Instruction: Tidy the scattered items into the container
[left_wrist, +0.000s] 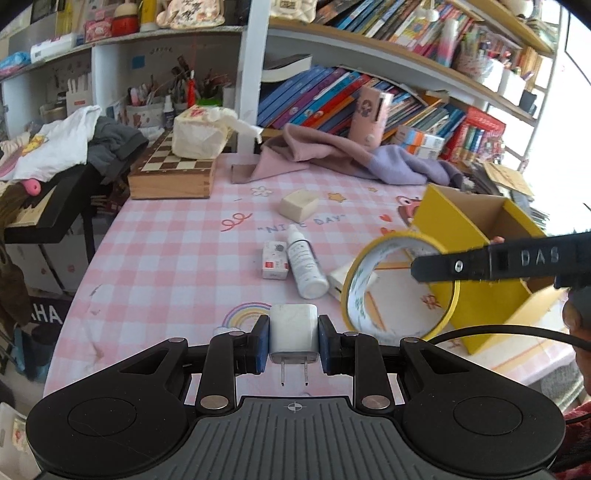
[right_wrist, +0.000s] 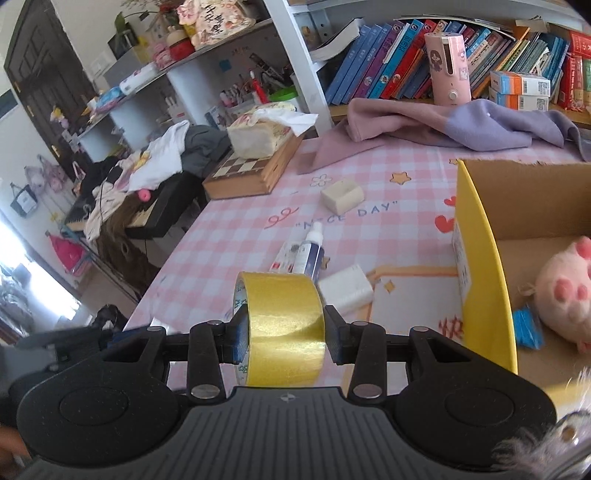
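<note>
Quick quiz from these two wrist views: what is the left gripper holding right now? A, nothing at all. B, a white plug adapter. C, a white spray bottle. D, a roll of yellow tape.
B: in the left wrist view the left gripper is clamped on the white plug adapter, prongs toward the camera, while the yellow tape sits in the right gripper.

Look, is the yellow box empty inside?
No, in the right wrist view a pink plush toy and something blue lie inside the yellow box.
</note>
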